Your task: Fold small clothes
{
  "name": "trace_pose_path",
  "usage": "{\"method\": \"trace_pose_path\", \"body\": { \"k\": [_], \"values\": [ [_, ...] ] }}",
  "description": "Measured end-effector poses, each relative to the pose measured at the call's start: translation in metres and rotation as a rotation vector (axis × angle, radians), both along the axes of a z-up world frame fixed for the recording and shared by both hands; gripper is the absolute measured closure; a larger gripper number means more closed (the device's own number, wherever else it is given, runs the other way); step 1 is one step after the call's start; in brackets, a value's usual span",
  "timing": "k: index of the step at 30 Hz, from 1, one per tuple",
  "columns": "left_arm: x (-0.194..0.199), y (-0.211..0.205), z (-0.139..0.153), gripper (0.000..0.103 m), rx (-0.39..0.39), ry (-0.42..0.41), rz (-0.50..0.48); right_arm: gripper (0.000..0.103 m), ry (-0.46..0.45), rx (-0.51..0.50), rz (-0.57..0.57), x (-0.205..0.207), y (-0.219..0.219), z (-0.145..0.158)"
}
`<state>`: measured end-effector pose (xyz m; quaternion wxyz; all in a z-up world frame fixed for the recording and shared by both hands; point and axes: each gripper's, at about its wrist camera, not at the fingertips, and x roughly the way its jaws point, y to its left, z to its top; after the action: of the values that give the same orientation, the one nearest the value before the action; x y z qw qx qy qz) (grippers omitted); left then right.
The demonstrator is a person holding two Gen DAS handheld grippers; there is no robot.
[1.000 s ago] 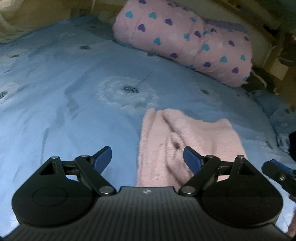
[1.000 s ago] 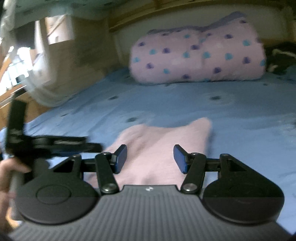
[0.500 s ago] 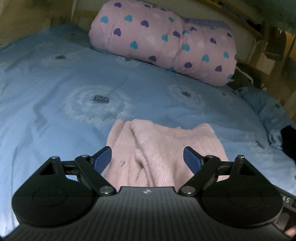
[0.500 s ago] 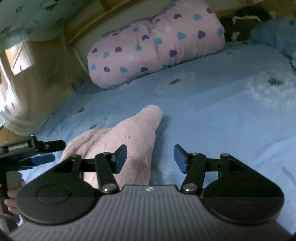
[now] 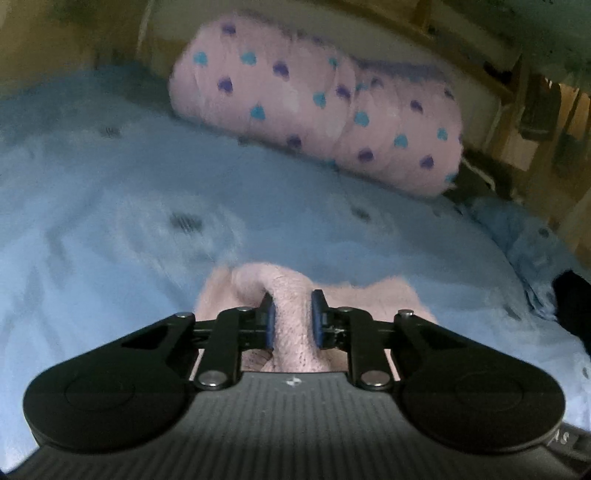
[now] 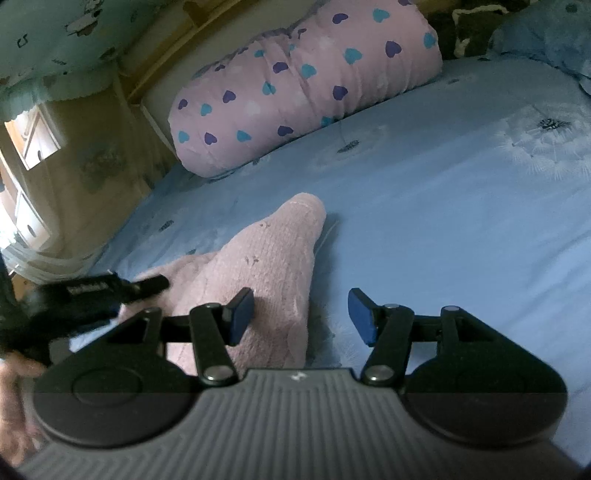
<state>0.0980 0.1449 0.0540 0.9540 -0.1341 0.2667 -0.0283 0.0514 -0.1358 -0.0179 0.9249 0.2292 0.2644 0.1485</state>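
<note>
A small pink knitted garment (image 5: 376,295) lies on the blue bedsheet (image 5: 110,221). My left gripper (image 5: 291,321) is shut on a bunched ridge of the garment, which rises between its blue pads. In the right wrist view the garment (image 6: 269,254) lies at the lower left, one end pointing toward the pillow. My right gripper (image 6: 301,314) is open and empty, its left pad over the garment's right edge, its right pad over bare sheet. The left gripper (image 6: 110,288) shows at the left edge of that view, blurred.
A pink pillow roll with blue and purple hearts (image 5: 317,107) (image 6: 303,77) lies across the head of the bed. A wooden bed frame (image 5: 517,85) runs behind it. A dark object (image 5: 572,306) sits at the right edge. Crumpled blue bedding (image 6: 554,33) lies at the far right.
My left gripper has closed on a fold of the pink garment after hovering open over it. My right gripper has stayed open and shifted slightly at the garment's right edge.
</note>
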Motion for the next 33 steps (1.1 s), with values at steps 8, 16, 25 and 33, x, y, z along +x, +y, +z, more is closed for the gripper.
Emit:
{"method": "trace_pose_path", "body": {
  "k": [8, 16, 25, 33],
  "values": [
    [0.018, 0.033, -0.026, 0.078, 0.051, 0.119, 0.085, 0.043, -0.038, -0.056, 0.104, -0.012, 0.022, 0.007],
    [-0.018, 0.033, -0.014, 0.039, 0.012, 0.136, -0.063, 0.043, -0.086, -0.163, 0.178, -0.028, 0.042, 0.013],
    [-0.076, 0.038, -0.03, 0.038, -0.033, 0.237, -0.151, 0.043, -0.074, -0.191, 0.166, -0.054, 0.045, 0.021],
    [-0.087, 0.035, -0.043, 0.039, -0.042, 0.251, -0.191, 0.043, -0.095, -0.334, 0.16, -0.093, 0.048, 0.018]
  ]
}}
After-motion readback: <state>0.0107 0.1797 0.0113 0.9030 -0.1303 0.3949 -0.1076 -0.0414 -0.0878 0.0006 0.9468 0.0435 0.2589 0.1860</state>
